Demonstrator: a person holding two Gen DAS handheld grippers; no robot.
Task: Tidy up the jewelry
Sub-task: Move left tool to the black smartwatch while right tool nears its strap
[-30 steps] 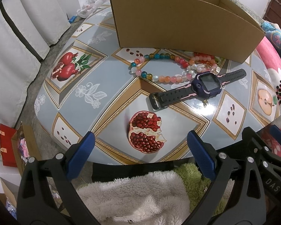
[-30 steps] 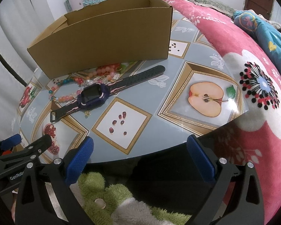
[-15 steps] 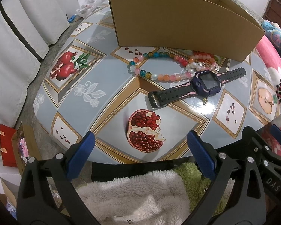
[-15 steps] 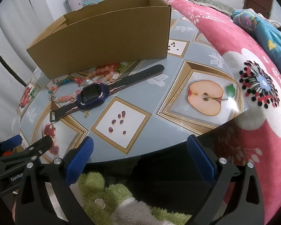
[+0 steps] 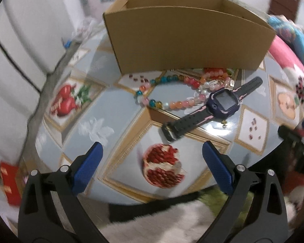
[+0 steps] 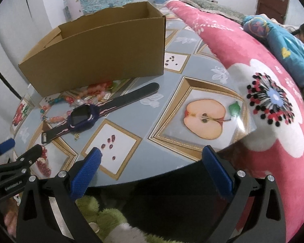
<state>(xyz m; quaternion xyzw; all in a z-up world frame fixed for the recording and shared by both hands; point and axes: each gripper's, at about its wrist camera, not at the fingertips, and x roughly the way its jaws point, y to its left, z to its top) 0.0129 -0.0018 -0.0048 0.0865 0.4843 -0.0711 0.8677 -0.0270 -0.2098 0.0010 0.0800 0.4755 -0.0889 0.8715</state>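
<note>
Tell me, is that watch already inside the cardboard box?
Not yet. The watch lies flat on the table, strap spread out, in front of the cardboard box, beside the beads.

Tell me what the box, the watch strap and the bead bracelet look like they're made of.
Box: plain brown cardboard, matte, with thin folded walls and raw cut edges.
Watch strap: likely rubber or silicone, matte black with pink lines and rows of punched holes.
Bead bracelet: glossy, partly translucent round beads, glass or plastic; the look doesn't settle which.

Left hand-held gripper point(image 5: 152, 162) spread wide, right hand-held gripper point(image 6: 152, 163) likewise, both empty
</note>
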